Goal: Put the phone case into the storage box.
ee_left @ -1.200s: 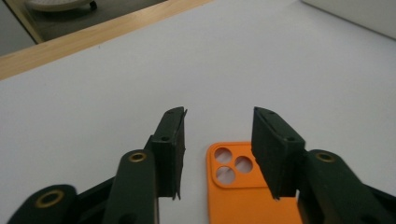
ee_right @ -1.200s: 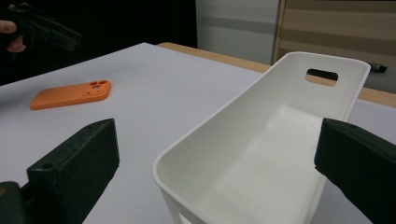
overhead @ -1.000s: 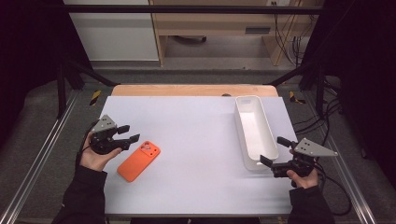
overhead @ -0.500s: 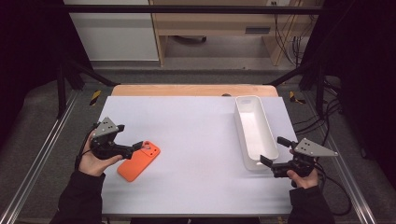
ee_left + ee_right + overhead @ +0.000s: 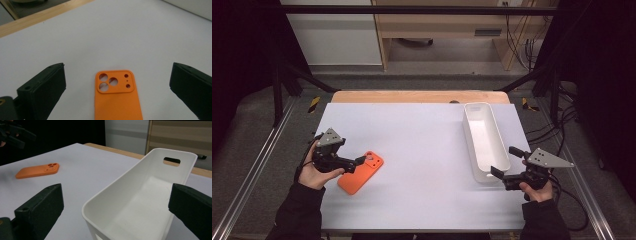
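The white table point(image 5: 422, 150) takes up most of the scene, with a strip of bare wood along its far edge and plenty of open surface through the middle. On its right side sits the long white bin point(image 5: 484, 140), lying lengthways, its inside bare as far as it can be seen; its near end sits just in front of the right gripper point(image 5: 502, 172), and in the right gripper view the near corner of the bin is cut off at the bottom edge. That gripper's jaws stand wide apart on either side of the bin's end, touching nothing.

Over on the left lies the orange phone case point(image 5: 117, 100), flat on the table with its camera holes pointing away from the person. The left gripper point(image 5: 359, 161) is right at the case's near end, its jaws having just been opening; they now stand wide, with the case between them and clear gaps on both sides. The case's near end runs out of the left gripper view, so whether anything touches it there is hard to tell.
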Tool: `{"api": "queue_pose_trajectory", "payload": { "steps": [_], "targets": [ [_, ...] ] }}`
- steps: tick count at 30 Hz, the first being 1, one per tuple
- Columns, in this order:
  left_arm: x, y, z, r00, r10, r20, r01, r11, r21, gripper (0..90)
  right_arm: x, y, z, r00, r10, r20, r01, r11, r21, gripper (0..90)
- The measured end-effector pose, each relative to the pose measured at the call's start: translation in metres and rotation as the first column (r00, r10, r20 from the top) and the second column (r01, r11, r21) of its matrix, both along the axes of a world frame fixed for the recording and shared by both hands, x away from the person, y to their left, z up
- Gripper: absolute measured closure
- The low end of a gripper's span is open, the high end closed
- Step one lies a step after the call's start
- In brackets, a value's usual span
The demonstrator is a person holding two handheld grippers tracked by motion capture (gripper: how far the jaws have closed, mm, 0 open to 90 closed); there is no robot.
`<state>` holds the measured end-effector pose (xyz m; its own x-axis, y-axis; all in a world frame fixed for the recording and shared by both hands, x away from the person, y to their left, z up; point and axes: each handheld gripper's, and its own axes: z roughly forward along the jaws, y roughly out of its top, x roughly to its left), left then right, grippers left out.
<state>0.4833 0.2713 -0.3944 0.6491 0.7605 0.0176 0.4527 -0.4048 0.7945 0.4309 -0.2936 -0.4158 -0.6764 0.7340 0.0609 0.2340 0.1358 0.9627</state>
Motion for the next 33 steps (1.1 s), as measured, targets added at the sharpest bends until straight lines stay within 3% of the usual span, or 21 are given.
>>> {"api": "queue_pose_trajectory", "payload": {
  "steps": [7, 16, 33],
  "targets": [
    [0.001, -0.007, -0.011, 0.9993, -0.013, -0.036, 0.015, 0.9984, 0.054, 0.0, 0.000, 0.000, 0.000, 1.0000, 0.000, -0.002, 0.000, 1.000, 0.001, 0.5],
    [0.002, -0.009, -0.025, 0.9970, -0.001, -0.078, 0.008, 0.9962, 0.087, 0.0, -0.001, -0.001, 0.000, 1.0000, -0.002, 0.002, 0.002, 1.000, 0.000, 0.5],
    [0.006, -0.010, -0.053, 0.9864, 0.024, -0.163, 0.003, 0.9874, 0.159, 0.3, -0.001, -0.001, 0.000, 1.0000, -0.002, 0.001, 0.002, 1.000, 0.000, 0.5]
  ]
}}
